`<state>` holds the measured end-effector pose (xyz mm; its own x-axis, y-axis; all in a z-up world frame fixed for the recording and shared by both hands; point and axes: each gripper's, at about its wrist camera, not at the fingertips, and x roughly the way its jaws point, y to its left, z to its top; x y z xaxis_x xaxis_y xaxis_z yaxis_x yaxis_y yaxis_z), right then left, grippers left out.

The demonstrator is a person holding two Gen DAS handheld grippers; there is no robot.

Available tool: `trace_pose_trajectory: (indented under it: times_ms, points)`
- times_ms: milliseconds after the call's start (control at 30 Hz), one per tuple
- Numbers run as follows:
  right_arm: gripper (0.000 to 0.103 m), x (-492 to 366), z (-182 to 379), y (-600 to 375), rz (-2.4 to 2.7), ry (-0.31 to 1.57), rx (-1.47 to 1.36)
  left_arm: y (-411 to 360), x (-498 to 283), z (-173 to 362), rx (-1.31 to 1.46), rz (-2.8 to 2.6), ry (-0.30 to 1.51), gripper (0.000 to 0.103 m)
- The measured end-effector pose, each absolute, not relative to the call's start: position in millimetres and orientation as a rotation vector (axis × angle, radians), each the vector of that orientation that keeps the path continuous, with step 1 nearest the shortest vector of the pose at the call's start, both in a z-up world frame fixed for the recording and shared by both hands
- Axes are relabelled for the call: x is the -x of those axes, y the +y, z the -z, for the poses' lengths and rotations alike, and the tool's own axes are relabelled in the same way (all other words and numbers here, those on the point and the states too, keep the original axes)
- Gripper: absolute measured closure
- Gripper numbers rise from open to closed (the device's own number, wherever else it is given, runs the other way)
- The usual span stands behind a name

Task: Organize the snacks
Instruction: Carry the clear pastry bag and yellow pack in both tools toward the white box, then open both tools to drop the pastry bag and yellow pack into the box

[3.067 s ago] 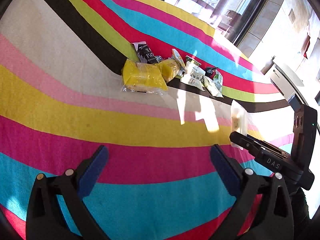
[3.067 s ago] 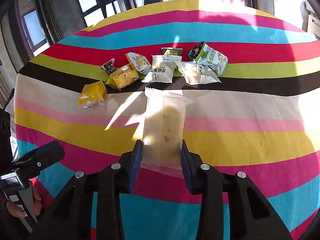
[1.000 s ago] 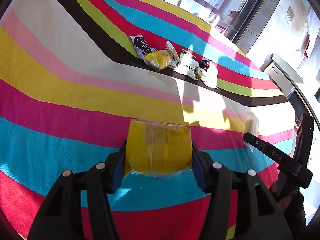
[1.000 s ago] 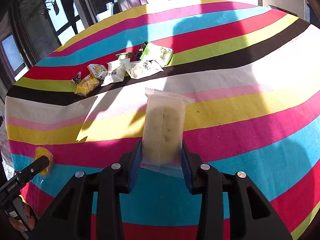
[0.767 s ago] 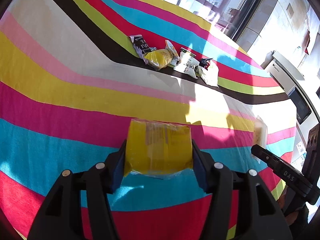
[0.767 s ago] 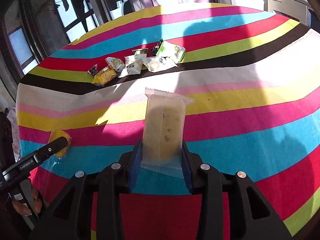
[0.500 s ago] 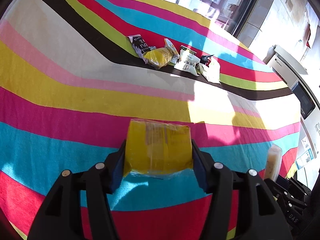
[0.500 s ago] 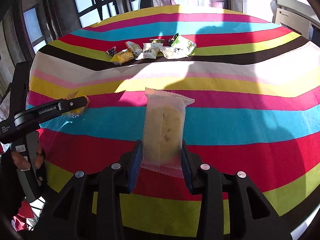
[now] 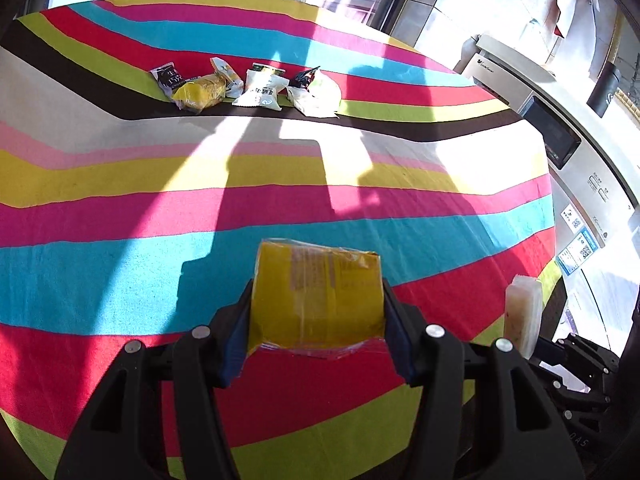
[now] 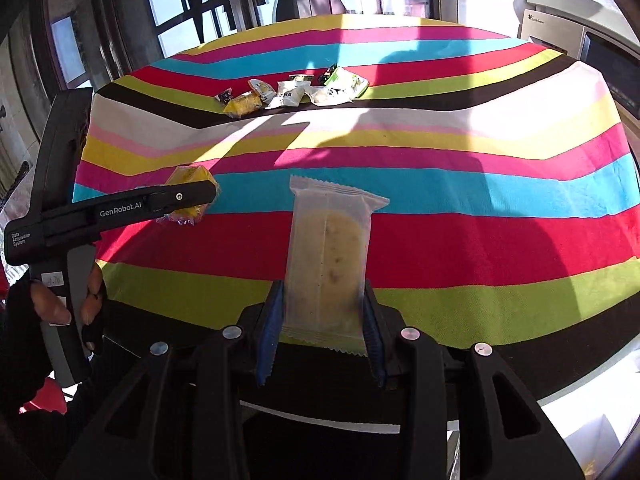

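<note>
My left gripper [image 9: 316, 312] is shut on a yellow snack packet [image 9: 316, 292], held above the near red stripe of the striped tablecloth [image 9: 120, 264]. It also shows in the right wrist view [image 10: 188, 196]. My right gripper [image 10: 322, 312] is shut on a long clear-wrapped pale snack bar [image 10: 328, 256], held above the near edge of the table. That bar also shows at the right of the left wrist view [image 9: 522, 316]. Several small snack packets [image 9: 256, 88] lie in a row on the far black stripe, also in the right wrist view [image 10: 292, 94].
A grey appliance with a dark screen [image 9: 552, 128] stands beyond the table's right side. Dark window frames [image 10: 200, 12] run behind the far edge. The person's gloved hand [image 10: 60, 304] holds the left gripper's handle at the near left.
Both grippers have pulled back toward the near edge of the table, each still holding its snack. The row of packets now looks smaller and farther away.
</note>
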<state>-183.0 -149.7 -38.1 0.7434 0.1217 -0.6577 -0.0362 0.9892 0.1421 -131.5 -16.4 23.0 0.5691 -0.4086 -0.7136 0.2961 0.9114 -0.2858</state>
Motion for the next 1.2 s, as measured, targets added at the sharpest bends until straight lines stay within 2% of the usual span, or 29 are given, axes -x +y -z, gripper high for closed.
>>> trace_pose_trajectory:
  times_ms: [667,1200]
  points:
    - [0.066,280.5,40.1,-245.6,0.109,0.661,-0.270,-159.1,208.3,-71.0,-0.145,0.728,0.789,0.045]
    - [0.066,353.1,63.3,-314.8,0.301,0.594,-0.453,-269.2,279.6,-58.2,-0.430,0.968,0.754,0.045]
